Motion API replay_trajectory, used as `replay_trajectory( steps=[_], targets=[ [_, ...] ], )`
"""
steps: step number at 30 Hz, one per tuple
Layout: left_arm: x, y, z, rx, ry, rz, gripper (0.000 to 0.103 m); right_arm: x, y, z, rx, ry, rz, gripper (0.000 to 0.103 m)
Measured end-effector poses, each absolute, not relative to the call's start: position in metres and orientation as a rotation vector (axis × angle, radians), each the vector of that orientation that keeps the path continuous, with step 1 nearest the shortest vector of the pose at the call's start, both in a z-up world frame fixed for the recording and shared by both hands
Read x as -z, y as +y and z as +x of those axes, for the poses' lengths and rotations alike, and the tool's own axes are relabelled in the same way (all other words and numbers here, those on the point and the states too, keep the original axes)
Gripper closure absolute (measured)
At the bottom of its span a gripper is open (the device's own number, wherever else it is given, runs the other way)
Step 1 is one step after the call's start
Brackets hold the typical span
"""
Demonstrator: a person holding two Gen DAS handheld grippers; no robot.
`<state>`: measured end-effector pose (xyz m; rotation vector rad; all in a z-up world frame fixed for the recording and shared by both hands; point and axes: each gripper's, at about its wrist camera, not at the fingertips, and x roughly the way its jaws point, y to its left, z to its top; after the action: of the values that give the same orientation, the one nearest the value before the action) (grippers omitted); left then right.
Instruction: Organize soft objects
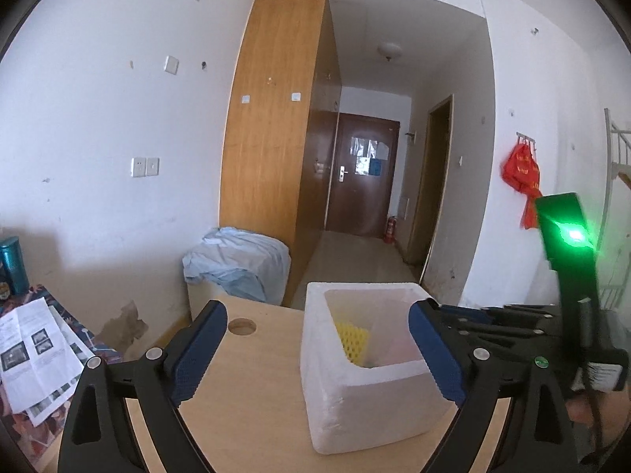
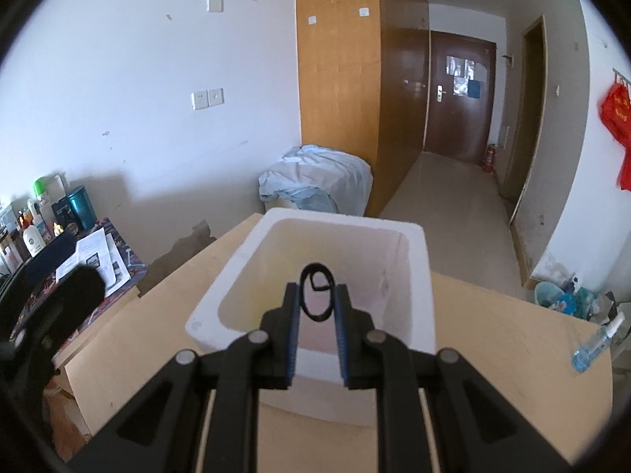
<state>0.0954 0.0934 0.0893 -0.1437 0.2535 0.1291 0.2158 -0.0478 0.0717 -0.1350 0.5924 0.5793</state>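
Your right hand-held gripper [image 2: 315,303] sits over the open foam box [image 2: 418,244], its jaws drawn close together and pinching a black hair tie [image 2: 315,295] between the blue pads [image 2: 342,335]. The loop stands upright between the fingers, its top poking past the tips, above the box's hollow.

Your left hand-held gripper [image 1: 315,351] is spread wide and holds nothing. In its view the box [image 1: 355,406] stands on the worktop [image 1: 244,386] between the fingers, nearer the right one; I cannot tell whether that finger touches the box wall. A yellow foam net [image 1: 352,339] lies inside the box, against the far left corner. A round hole [image 1: 241,326] is cut in the worktop just left of the box.

A spray bottle [image 2: 597,341] lies at the worktop's right edge, well apart from the box.
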Motion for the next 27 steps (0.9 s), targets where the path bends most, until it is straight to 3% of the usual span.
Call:
replay_trajectory(
  steps=[12, 17, 21, 27],
  targets=[
    [-0.084, 0.094, 0.101, -0.136, 0.274, -0.149, 0.009, -0.058, -0.033, 0.237, -0.569, 0.647, -0.146, 0.083],
    [-0.083, 0.094, 0.101, -0.137, 0.274, -0.149, 0.009, -0.056, -0.031, 0.240, -0.550, 0.656, -0.151, 0.070],
    [-0.082, 0.097, 0.102, -0.143, 0.270, -0.160, 0.009, -0.058, -0.032, 0.238, -0.539, 0.635, -0.143, 0.035],
    [-0.082, 0.097, 0.103, -0.142, 0.270, -0.164, 0.009, -0.064, -0.033, 0.235, -0.527, 0.608, -0.151, 0.031]
  ],
)
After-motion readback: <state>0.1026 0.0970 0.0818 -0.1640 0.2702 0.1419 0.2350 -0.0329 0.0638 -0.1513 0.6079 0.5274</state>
